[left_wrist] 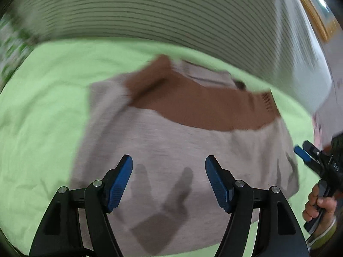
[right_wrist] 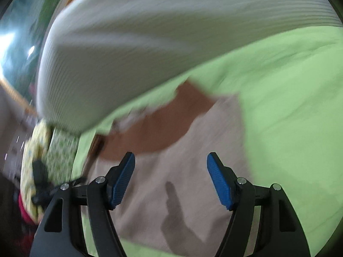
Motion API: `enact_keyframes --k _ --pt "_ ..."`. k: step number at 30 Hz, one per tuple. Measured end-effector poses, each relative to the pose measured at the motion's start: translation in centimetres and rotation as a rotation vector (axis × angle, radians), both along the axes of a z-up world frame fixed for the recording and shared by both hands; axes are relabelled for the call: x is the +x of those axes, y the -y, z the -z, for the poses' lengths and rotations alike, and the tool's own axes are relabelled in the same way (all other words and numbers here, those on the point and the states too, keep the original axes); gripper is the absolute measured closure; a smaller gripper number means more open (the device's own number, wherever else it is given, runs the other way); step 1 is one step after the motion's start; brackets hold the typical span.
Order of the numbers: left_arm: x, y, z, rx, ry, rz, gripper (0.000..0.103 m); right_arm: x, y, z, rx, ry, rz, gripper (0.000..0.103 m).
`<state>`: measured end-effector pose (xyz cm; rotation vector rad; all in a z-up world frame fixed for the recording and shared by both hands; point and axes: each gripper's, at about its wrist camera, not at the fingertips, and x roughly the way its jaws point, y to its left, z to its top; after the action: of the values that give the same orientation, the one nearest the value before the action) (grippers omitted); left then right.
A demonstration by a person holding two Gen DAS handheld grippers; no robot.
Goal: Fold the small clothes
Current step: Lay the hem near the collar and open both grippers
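Observation:
A small beige garment (left_wrist: 182, 145) with a brown band (left_wrist: 201, 107) lies flat on a light green sheet (left_wrist: 42, 117). My left gripper (left_wrist: 169, 160) is open and empty, hovering above the garment's near part. My right gripper (right_wrist: 170, 158) is open and empty, above the same garment (right_wrist: 182, 171), near the brown band (right_wrist: 160, 124). The right gripper also shows at the right edge of the left wrist view (left_wrist: 304, 150), held in a hand. Both views are motion-blurred.
A large white ribbed pillow (left_wrist: 150, 10) lies along the far side of the sheet, also in the right wrist view (right_wrist: 150, 32). A yellow-green patterned cloth (right_wrist: 42, 150) lies at the left. A wooden frame (left_wrist: 310, 10) runs behind the pillow.

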<state>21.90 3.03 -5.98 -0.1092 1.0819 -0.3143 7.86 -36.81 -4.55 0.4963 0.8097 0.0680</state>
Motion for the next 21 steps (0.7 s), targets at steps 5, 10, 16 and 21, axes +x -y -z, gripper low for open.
enact_keyframes --k 5,10,16,21 --pt "2.8 4.1 1.5 0.198 0.037 0.022 0.032 2.3 -2.1 2.3 -0.213 -0.134 -0.041 0.032" --pt "7.1 2.3 2.8 0.345 0.03 -0.106 0.032 2.0 0.9 3.0 -0.498 -0.241 0.082 0.035" --pt "6.1 -2.0 0.2 0.149 0.012 -0.186 0.039 0.4 5.0 0.0 -0.331 -0.14 0.193 0.035" --pt "-0.1 -4.0 -1.5 0.062 0.039 -0.239 0.029 2.5 -0.2 -2.3 -0.247 0.024 -0.056 0.035"
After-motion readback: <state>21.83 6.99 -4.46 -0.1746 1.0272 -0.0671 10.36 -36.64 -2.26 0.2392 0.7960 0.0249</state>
